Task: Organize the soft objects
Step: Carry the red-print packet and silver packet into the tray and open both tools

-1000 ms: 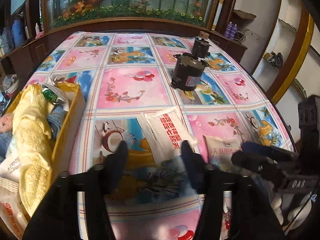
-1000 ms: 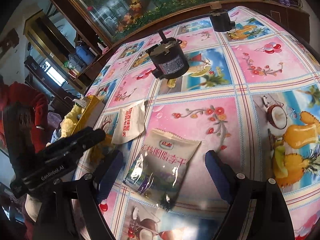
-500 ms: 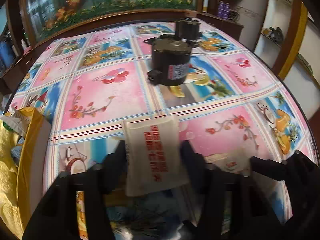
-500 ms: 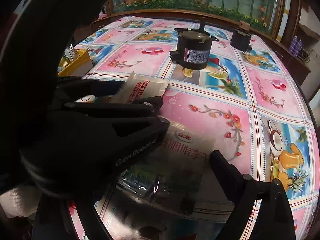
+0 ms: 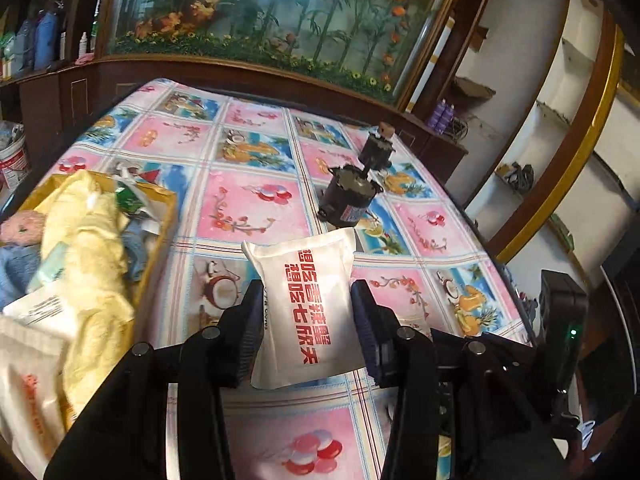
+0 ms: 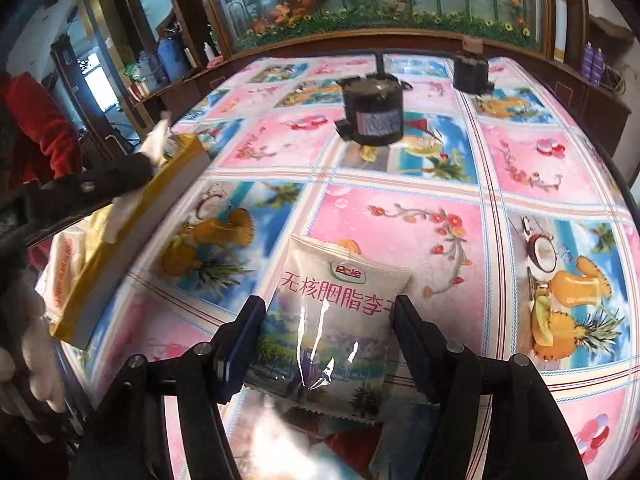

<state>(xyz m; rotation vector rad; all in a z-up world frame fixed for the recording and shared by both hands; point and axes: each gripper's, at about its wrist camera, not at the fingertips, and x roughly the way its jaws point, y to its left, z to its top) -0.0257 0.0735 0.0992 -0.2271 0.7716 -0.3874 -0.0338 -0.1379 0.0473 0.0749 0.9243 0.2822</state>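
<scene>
A second ago both packets lay flat; now the left gripper [image 5: 306,316] pinches the white packet [image 5: 306,304] clear of the surface [image 5: 248,208]; the right gripper [image 6: 326,344] pinches the plum packet [image 6: 332,328]; the yellow box [image 5: 160,236] likely comes next.

A white pouch with red characters [image 5: 306,312] stands tilted, raised above the worktop. A printed Dole snack packet [image 6: 332,320] is lifted too. A yellow box [image 5: 160,236] brims with cloths.

Fruit-print cloth [image 5: 256,208] covers worktop; framed bamboo-and-flower mural [image 5: 280,12] behind far edge, dark wood cabinets [image 6: 580,92], white curved shelving [image 5: 568,128] right.
</scene>
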